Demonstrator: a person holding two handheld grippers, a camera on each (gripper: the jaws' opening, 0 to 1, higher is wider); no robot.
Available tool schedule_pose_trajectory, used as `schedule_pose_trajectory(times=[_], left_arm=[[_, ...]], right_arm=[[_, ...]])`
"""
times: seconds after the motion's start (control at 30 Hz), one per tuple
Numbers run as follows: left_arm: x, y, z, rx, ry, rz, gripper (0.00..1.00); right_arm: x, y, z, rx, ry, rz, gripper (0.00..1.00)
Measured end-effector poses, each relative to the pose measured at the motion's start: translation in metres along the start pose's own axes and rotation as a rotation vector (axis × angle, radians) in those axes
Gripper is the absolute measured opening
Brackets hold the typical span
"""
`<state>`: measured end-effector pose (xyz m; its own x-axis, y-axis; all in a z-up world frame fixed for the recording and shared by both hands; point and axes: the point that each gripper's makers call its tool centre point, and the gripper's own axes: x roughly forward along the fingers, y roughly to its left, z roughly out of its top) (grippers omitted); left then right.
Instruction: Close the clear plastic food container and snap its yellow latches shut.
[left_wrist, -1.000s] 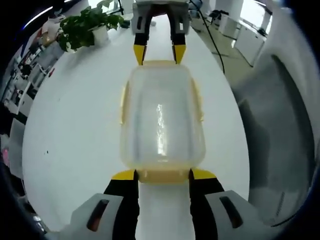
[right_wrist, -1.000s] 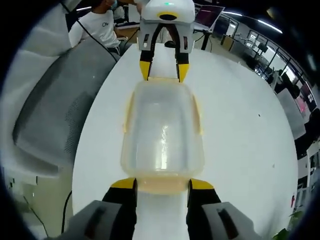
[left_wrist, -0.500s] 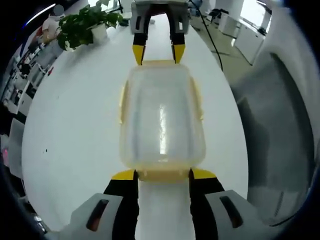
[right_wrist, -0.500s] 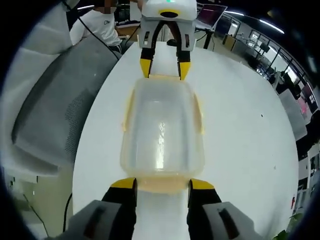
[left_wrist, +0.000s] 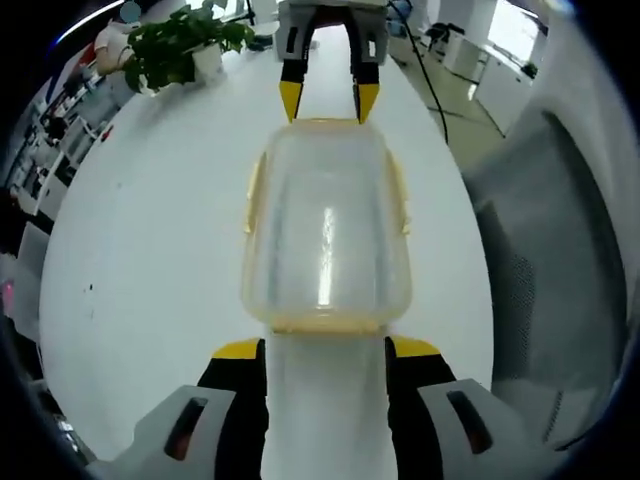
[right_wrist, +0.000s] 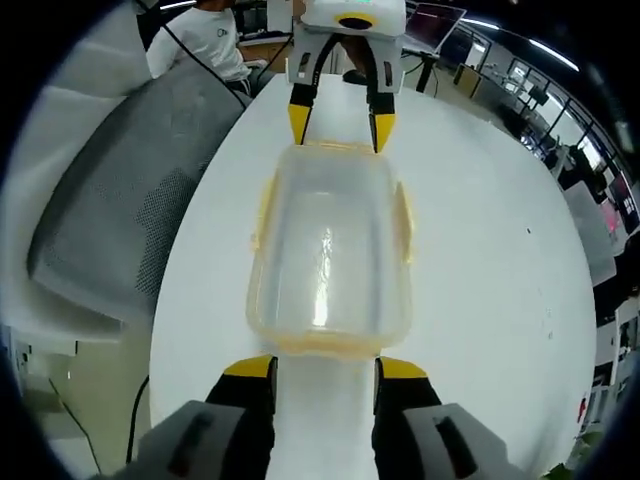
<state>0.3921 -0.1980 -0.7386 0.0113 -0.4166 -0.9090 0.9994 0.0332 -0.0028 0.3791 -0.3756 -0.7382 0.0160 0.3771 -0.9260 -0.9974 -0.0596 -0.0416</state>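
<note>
The clear plastic container (left_wrist: 326, 225) lies lengthwise on the white table (left_wrist: 140, 250) with its lid on. Yellow latches (left_wrist: 250, 195) run along its sides, and a yellow strip (left_wrist: 325, 325) edges its near end. My left gripper (left_wrist: 326, 350) is open, its yellow tips just short of that end and apart from it. At the far end my right gripper (left_wrist: 328, 100) is also open. In the right gripper view the same container (right_wrist: 330, 245) lies between my right gripper (right_wrist: 326, 368) and the left gripper (right_wrist: 340, 125). Neither holds anything.
A potted plant (left_wrist: 175, 45) stands at the table's far left in the left gripper view. A grey mesh chair (left_wrist: 545, 250) sits beside the table edge, seen again as the chair (right_wrist: 110, 200). A person in a white shirt (right_wrist: 205, 40) sits beyond the table.
Both grippers have drawn back slightly from the container's ends; their tips flanked the end latches before and now sit just clear of them. The container has stayed put.
</note>
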Motion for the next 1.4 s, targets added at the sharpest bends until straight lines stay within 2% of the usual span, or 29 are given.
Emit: schedule_pose_trajectory(times=[0.2,0.3,0.37,0.4,0.47,0.5,0.6,0.67,0.73,0.87,0.9,0.97,1.03,1.1,1.17,1.23,1.3,1.33,1.4], left_arm=[[-0.006,0.000,-0.001,-0.071,-0.024,0.004,0.52],[-0.011,-0.001,-0.001,-0.110,-0.043,0.007,0.50],[-0.015,-0.001,0.000,-0.150,-0.072,0.014,0.50],[-0.016,-0.002,0.002,-0.186,-0.093,0.014,0.50],[-0.017,-0.003,0.005,-0.264,-0.130,0.004,0.51],[-0.019,0.000,0.006,-0.295,-0.142,0.020,0.49],[-0.020,0.003,0.006,-0.344,-0.157,0.039,0.46],[-0.020,0.003,0.007,-0.390,-0.173,0.041,0.46],[-0.021,0.000,0.012,-0.477,-0.211,0.027,0.46],[-0.023,0.006,0.019,-0.613,-0.288,0.055,0.43],[-0.022,0.005,0.019,-0.662,-0.301,0.051,0.42],[-0.020,0.005,0.020,-0.740,-0.325,0.054,0.41],[-0.020,0.004,0.020,-0.791,-0.334,0.049,0.40],[-0.019,0.005,0.011,-0.853,-0.308,0.079,0.39],[-0.019,0.005,0.013,-0.839,-0.320,0.083,0.39],[-0.017,0.005,0.011,-0.865,-0.313,0.085,0.38],[-0.013,0.004,0.010,-0.883,-0.305,0.089,0.38],[-0.012,0.004,0.010,-0.882,-0.307,0.089,0.38],[-0.008,0.002,0.013,-0.898,-0.317,0.077,0.39]], right_arm=[[-0.007,0.000,0.009,0.043,-0.026,-0.006,0.42],[-0.011,-0.003,0.012,0.078,-0.036,-0.033,0.38],[-0.014,-0.004,0.014,0.145,-0.043,-0.047,0.36],[-0.015,-0.002,0.018,0.197,-0.075,-0.039,0.37],[-0.016,-0.002,0.021,0.249,-0.090,-0.035,0.39],[-0.016,-0.003,0.020,0.273,-0.085,-0.047,0.38],[-0.017,-0.003,0.020,0.338,-0.093,-0.052,0.31],[-0.016,-0.004,0.025,0.409,-0.127,-0.059,0.30],[-0.016,-0.008,0.023,0.469,-0.131,-0.082,0.34],[-0.013,-0.004,0.017,0.611,-0.107,-0.074,0.30],[-0.012,-0.001,0.021,0.675,-0.130,-0.049,0.31],[-0.011,-0.004,0.024,0.744,-0.158,-0.054,0.31],[-0.010,-0.009,0.024,0.820,-0.175,-0.073,0.32],[-0.008,-0.011,0.021,0.886,-0.160,-0.092,0.33],[-0.006,-0.014,0.014,0.889,-0.118,-0.134,0.34],[-0.002,-0.012,0.014,0.898,-0.108,-0.130,0.35],[0.000,-0.008,0.018,0.931,-0.120,-0.101,0.34],[0.003,-0.003,0.023,0.960,-0.137,-0.064,0.32],[0.004,-0.008,0.021,0.988,-0.149,-0.093,0.34]])
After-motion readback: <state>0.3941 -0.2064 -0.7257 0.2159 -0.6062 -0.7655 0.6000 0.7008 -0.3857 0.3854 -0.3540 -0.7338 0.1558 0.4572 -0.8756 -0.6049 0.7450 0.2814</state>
